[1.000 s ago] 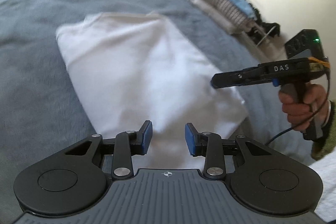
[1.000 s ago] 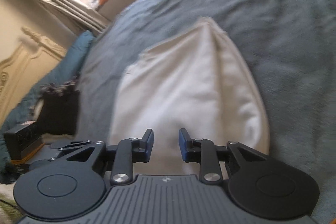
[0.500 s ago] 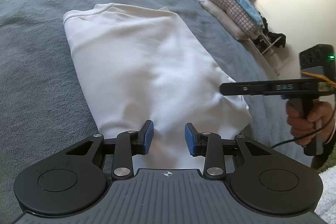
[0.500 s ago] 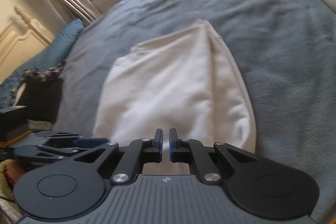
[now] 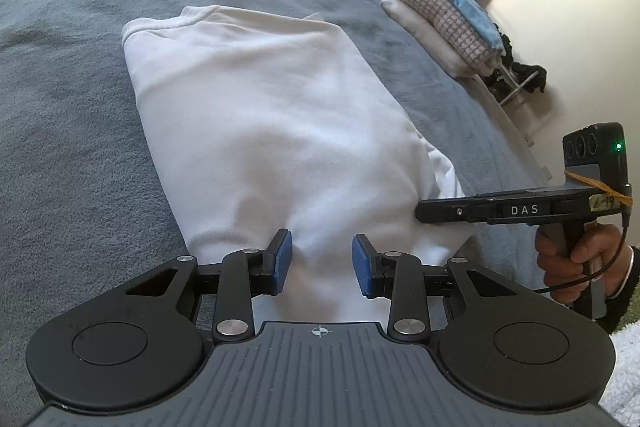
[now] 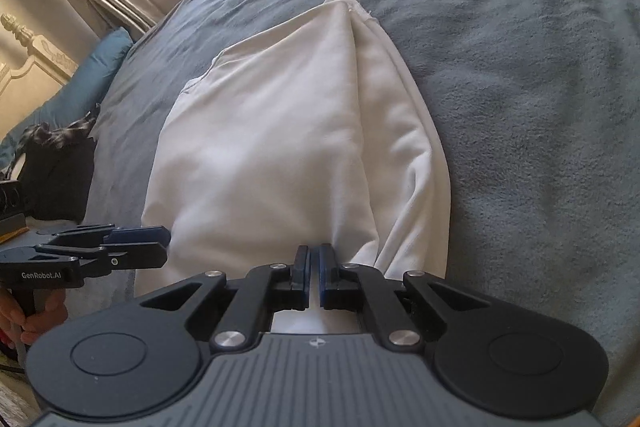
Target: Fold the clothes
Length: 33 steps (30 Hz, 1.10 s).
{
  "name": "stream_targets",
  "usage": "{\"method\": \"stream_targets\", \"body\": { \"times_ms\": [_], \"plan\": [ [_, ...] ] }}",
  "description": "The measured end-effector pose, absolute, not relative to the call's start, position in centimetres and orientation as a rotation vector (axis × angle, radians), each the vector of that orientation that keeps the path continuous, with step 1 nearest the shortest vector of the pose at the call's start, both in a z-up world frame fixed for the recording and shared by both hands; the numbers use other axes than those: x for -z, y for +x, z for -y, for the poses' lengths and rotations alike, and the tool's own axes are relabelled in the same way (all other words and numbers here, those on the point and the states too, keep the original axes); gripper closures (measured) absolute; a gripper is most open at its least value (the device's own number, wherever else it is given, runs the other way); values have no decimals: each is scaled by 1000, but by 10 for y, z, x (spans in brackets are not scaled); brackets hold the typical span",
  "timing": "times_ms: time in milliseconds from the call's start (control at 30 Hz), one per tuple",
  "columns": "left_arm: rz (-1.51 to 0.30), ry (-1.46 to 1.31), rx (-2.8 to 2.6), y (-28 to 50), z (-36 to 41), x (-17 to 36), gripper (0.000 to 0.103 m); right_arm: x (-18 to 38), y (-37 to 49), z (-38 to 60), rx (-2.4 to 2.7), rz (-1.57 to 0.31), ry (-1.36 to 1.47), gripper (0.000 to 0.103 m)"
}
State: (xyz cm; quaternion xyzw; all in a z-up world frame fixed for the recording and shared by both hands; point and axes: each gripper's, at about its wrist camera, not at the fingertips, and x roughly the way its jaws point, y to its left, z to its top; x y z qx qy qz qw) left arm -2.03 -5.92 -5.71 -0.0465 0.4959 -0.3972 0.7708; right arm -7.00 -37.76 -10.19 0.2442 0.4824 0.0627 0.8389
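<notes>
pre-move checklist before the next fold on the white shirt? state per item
1. Right gripper shut at the near edge of the white shirt: ok.
2. Cloth really pinched between its pads: cannot tell.
3. Left gripper gripping its side: not ok, jaws apart above the cloth.
4. Shirt flat on the grey blanket: ok, one long crease.
5. Folded pile apart from the shirt: ok.
</notes>
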Motion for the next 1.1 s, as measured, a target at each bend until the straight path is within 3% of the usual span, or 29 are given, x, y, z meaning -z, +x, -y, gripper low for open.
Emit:
{"method": "stream_targets", "body": {
  "times_ms": [1100],
  "plan": [
    [-1075, -94, 847, -22, 61, 56, 69, 105, -72, 375, -117, -1014, 519, 101]
  ]
}}
